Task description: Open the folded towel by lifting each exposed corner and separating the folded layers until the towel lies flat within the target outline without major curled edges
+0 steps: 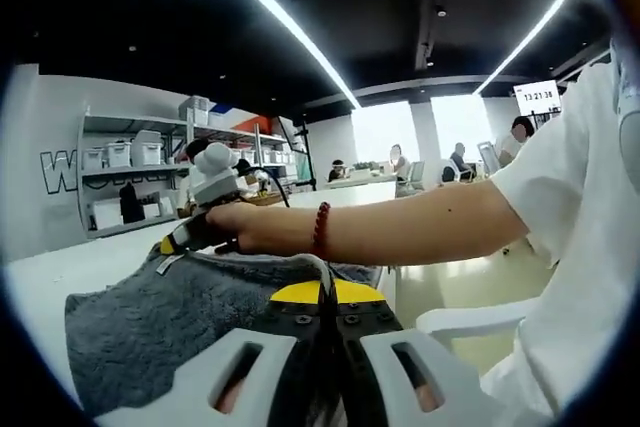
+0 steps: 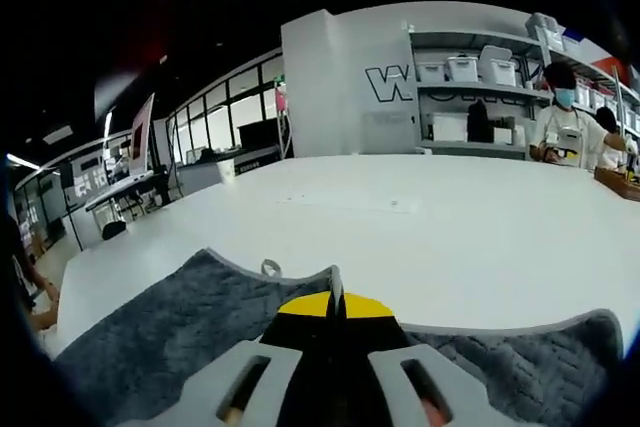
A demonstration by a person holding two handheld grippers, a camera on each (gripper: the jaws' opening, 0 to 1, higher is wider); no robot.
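Note:
A grey towel (image 1: pixel 160 332) lies on the white table (image 1: pixel 60 272). My left gripper (image 1: pixel 328 289), with yellow tips, is shut, and the towel's near edge rises into its jaws. A person's arm with a red bead bracelet (image 1: pixel 320 230) reaches across to the towel's far corner, holding my right gripper (image 1: pixel 170 244) there. In the right gripper view the towel (image 2: pixel 170 332) spreads to both sides of my right gripper (image 2: pixel 335 299). That gripper is shut with the towel's hem peaking at its tips.
Broad bare table (image 2: pixel 470 237) stretches beyond the towel. Shelves with white bins (image 2: pixel 470 72) stand at the back wall, with a masked person (image 2: pixel 565 122) beside them. A white chair (image 1: pixel 480 319) sits right of the table. Several people sit at distant desks (image 1: pixel 400 162).

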